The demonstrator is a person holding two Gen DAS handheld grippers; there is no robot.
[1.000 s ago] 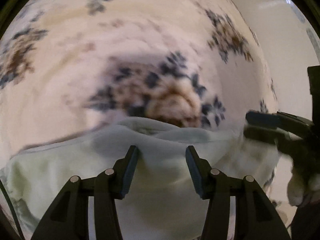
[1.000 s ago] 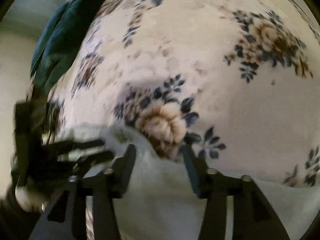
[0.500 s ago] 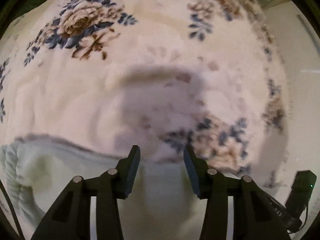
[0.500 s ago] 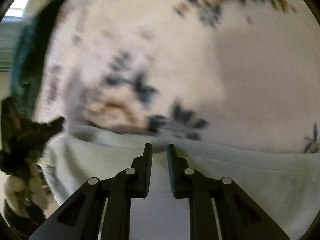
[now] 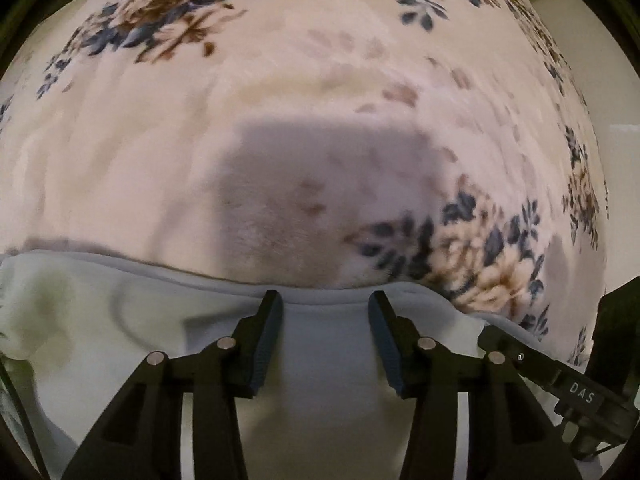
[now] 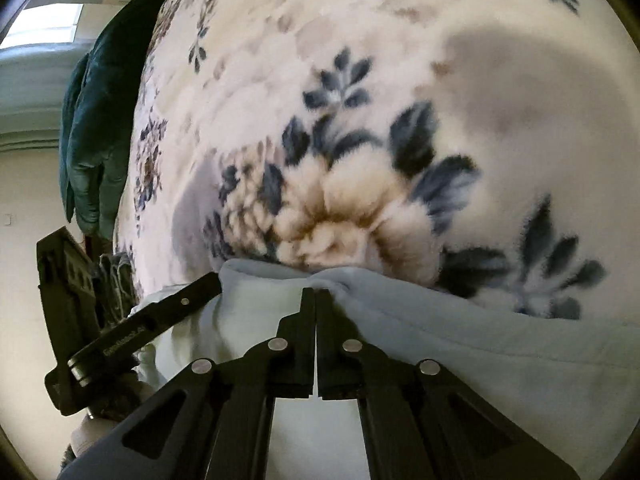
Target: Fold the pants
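Right tongs (image 6: 316, 300) have just been closing, now pinched together on pants (image 6: 460, 344) edge, fabric bunching at tips. Left tongs (image 5: 325, 306) apart, straddling same hem. Pants lie on floral blanket (image 5: 280, 140); soft, light, limp fleece, so grip hem edge.

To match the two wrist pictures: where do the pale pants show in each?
Left wrist: the pants fill the bottom, their edge running across below the middle.
Right wrist: the pants spread across the bottom, mostly right.
Shared landmark: the tan flower with blue leaves just above that edge.
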